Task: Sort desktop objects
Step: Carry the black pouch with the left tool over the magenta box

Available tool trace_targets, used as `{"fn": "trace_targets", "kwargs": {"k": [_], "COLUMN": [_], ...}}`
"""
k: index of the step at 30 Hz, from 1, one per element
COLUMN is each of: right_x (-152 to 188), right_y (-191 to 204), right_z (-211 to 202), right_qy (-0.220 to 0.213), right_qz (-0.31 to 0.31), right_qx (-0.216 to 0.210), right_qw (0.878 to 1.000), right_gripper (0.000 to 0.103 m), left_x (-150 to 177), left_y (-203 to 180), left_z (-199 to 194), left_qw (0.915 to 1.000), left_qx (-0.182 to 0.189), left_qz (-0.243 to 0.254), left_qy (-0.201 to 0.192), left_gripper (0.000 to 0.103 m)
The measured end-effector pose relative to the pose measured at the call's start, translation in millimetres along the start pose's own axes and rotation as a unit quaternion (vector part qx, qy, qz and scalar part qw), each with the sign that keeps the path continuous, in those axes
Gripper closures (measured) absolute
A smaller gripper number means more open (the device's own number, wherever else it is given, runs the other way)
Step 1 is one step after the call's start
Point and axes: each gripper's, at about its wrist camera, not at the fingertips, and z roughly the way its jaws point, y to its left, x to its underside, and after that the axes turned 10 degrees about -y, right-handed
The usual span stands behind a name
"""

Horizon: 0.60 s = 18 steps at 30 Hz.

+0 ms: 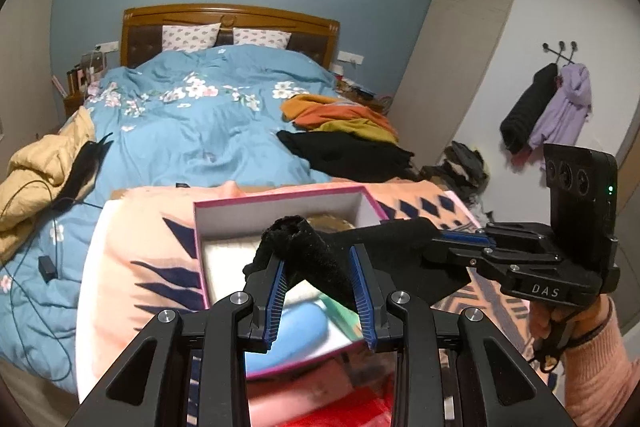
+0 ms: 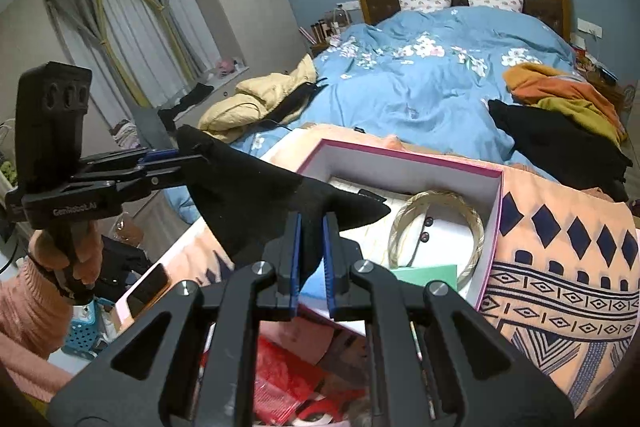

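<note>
A black cloth [image 1: 316, 259] [image 2: 260, 195] hangs stretched between both grippers over an open box. My left gripper [image 1: 314, 255] is shut on one bunched end; the right wrist view shows it [image 2: 188, 157] at the left, pinching that corner. My right gripper [image 2: 311, 223] is shut on the cloth's other end, and it appears at the right in the left wrist view [image 1: 440, 241]. The pink-rimmed white box [image 1: 280, 195] [image 2: 400, 151] lies below and holds a translucent bangle [image 2: 436, 227], a green card [image 2: 424, 273] and a blue item [image 1: 300, 323]. The cloth hides part of the box's inside.
The box rests on a peach patterned cloth [image 2: 560, 267]. A phone [image 2: 148, 291] lies near that surface's left edge. Red items [image 2: 280, 379] sit close under the grippers. Behind is a bed with a blue floral duvet [image 1: 200, 127] and piled clothes [image 1: 340, 115]. Hands in pink sleeves [image 1: 600, 367] hold the grippers.
</note>
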Motion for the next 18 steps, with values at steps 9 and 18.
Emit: {"fn": "trace_targets", "kwargs": {"k": [9, 18], "right_x": [-6.0, -17.2], "right_y": [-25.8, -43.8], "right_z": [37.1, 72.2], "right_qy": [0.02, 0.033], "right_qz": [0.014, 0.011], "right_qx": [0.025, 0.045], "right_qw": [0.999, 0.998], "right_gripper": [0.091, 0.091], "left_x": [-1.5, -6.6], "left_y": [19.2, 30.9], "left_z": [39.5, 72.4], "left_qw": [0.9995, 0.9991], "left_qx": [-0.016, -0.031], "left_qz": [-0.018, -0.018], "left_qy": [0.018, 0.022], "left_gripper": [0.073, 0.073]}}
